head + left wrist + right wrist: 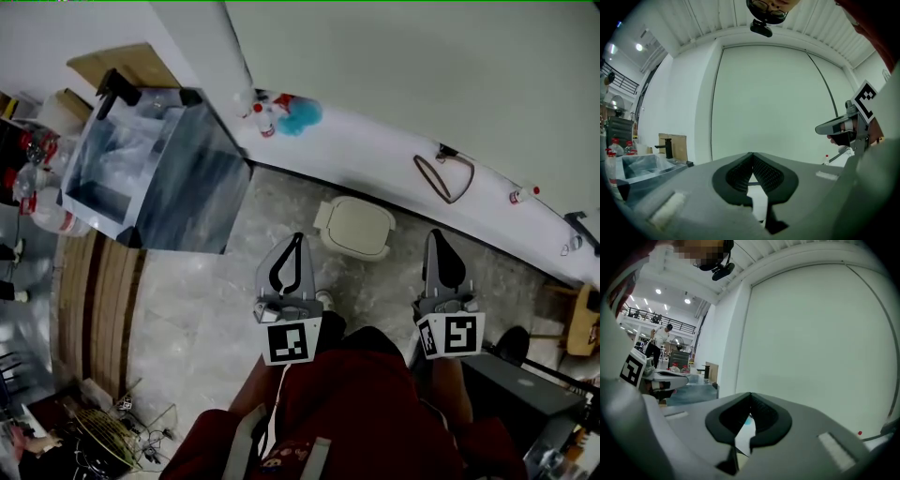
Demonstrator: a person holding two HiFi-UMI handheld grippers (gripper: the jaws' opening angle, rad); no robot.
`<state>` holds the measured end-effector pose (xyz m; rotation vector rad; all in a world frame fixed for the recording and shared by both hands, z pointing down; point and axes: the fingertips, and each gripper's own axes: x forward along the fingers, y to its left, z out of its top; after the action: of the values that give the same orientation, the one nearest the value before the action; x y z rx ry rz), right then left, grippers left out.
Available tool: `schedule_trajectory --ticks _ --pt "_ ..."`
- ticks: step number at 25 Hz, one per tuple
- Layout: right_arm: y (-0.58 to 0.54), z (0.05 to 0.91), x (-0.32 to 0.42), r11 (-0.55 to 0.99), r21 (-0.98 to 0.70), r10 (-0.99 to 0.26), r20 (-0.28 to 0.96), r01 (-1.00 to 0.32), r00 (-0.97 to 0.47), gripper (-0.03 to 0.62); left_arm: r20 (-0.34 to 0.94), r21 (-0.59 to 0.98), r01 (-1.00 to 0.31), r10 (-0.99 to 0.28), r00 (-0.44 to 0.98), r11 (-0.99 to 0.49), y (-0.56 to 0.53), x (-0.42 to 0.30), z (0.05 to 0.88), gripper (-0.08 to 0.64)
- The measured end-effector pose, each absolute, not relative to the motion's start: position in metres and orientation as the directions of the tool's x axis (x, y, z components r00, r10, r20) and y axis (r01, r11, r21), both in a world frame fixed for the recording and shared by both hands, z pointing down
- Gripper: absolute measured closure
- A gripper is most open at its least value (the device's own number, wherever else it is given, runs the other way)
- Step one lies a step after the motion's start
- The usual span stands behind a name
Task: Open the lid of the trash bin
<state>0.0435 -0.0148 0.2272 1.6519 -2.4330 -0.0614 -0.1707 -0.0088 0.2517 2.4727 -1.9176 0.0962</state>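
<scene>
The trash bin (pixel 356 228) is small and cream-coloured, its lid down, standing on the grey floor against the foot of a white ledge. Both grippers are held above the floor short of it. My left gripper (pixel 298 236) points at the bin's left edge, and its black fingertips meet with nothing between them (pixel 752 155). My right gripper (pixel 437 234) is to the right of the bin, jaws together and empty (pixel 750 394). Neither gripper view shows the bin; both look at a pale wall.
A clear-walled sink unit (pixel 150 169) with a black tap and plastic lining stands at the left. The white ledge (pixel 375 141) carries small bottles, a blue cloth (pixel 302 116) and a brown cable loop (pixel 445 176). A dark box (pixel 520 394) sits at the lower right.
</scene>
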Motion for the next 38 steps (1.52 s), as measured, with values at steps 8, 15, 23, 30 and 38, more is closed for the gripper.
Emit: schedule_trajectory --ticks 8,15,23,30,38 --pt "-0.025 0.266 0.042 0.410 0.130 -0.900 0.218 -0.903 -0.378 0.592 0.122 -0.009 -0.974 -0.967 0.222 -0.224 -0.006 -0.172 0.289 0.557" --pt "-0.034 0.312 0.069 0.438 0.093 -0.870 0.293 -0.894 -0.396 0.592 0.171 -0.011 -0.981 -0.967 0.187 -0.192 -0.005 -0.147 0.322 0.557" --pt "-0.049 0.385 0.110 0.485 0.021 -0.803 0.406 -0.874 -0.436 0.592 0.256 -0.007 -0.989 -0.956 0.142 -0.149 -0.008 -0.098 0.374 0.557" --pt "-0.046 0.453 0.127 0.552 -0.024 -0.704 0.523 -0.834 -0.481 0.592 0.349 0.008 -0.992 -0.929 0.119 -0.124 -0.004 -0.062 0.423 0.556" --pt "-0.042 0.541 0.141 0.608 -0.075 -0.584 0.633 -0.791 -0.509 0.592 0.444 0.017 -0.994 -0.890 0.108 -0.112 -0.002 -0.039 0.483 0.555"
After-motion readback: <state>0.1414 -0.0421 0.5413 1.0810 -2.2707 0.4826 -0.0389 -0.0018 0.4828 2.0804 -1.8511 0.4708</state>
